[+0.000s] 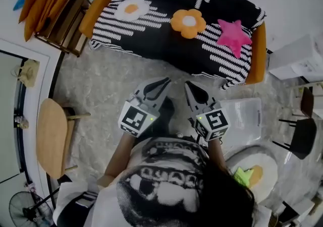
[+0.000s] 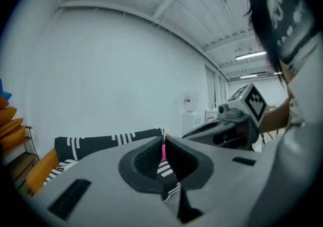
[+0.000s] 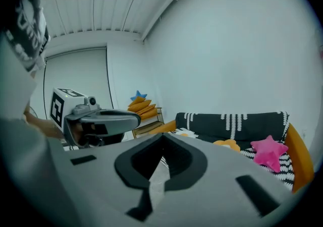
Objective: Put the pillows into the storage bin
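Egg pillow [image 1: 132, 8], flower pillow [image 1: 188, 22] and star pillow [image 1: 233, 37] are seen lying on the sofa [image 1: 151, 44]; the bin [image 1: 243, 118] appears empty; left tongs [image 1: 167, 81] and right tongs [image 1: 187, 85] are closed on nothing.

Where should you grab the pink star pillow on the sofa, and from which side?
Probably a lower point of the pink star pillow, jutting toward the front of the sofa. Come from the front with the right hand-held gripper, the nearer one: a narrow point fits its jaws better than the fat middle.
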Tool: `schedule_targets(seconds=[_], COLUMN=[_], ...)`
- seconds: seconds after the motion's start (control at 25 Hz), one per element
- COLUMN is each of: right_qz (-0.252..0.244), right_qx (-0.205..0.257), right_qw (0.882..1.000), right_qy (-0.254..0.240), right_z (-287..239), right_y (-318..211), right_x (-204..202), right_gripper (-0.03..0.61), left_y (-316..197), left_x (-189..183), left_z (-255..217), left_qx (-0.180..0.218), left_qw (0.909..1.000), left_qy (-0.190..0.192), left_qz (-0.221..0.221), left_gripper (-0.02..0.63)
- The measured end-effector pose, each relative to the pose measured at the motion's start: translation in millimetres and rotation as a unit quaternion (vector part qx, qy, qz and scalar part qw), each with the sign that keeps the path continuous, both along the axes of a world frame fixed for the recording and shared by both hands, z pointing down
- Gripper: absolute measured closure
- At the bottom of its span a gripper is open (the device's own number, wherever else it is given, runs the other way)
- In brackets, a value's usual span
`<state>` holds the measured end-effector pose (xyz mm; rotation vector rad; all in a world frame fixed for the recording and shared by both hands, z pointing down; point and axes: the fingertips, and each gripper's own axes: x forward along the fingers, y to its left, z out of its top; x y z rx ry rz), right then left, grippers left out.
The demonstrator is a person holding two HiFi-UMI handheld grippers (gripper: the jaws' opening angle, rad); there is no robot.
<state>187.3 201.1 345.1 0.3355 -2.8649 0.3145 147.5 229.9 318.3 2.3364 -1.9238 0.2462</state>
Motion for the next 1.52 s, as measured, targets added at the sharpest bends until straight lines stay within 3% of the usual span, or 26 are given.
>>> schedule_targets(seconds=[0.2,0.48,1.0,1.52], right_qz=[0.017,0.057,0.098,0.023], right_qx=[-0.012,-0.013,-0.03,-0.045], right_qw=[1.0,0.998,0.993,0.995], right_qy=[0.012,0.019,0.056,0.081], right_z=[1.9,7.1,23.5,66.7], right_y=[-54.0,-108.2,-155.3,-258.0], right_x=[-59.1,-111.8,-131.8,-206.5], right_gripper=[0.578,0.578,0.578,0.578], left_y=[-54.9,-107.3,-157.4,-230.6], left_x=[-68.0,-127.0,-161.3,-222.5], left_z=[7.0,16.8,38.2,68.1], left_qx=[0.001,-0.005,-0.02,-0.039], left_qw=[0.9998,0.9987,0.9968,0.9982], left_qy=[-0.008,-0.006,0.018,0.045], left_qz=[0.017,0.051,0.076,-0.003], left_gripper=[0.597,0.597,0.597,0.597])
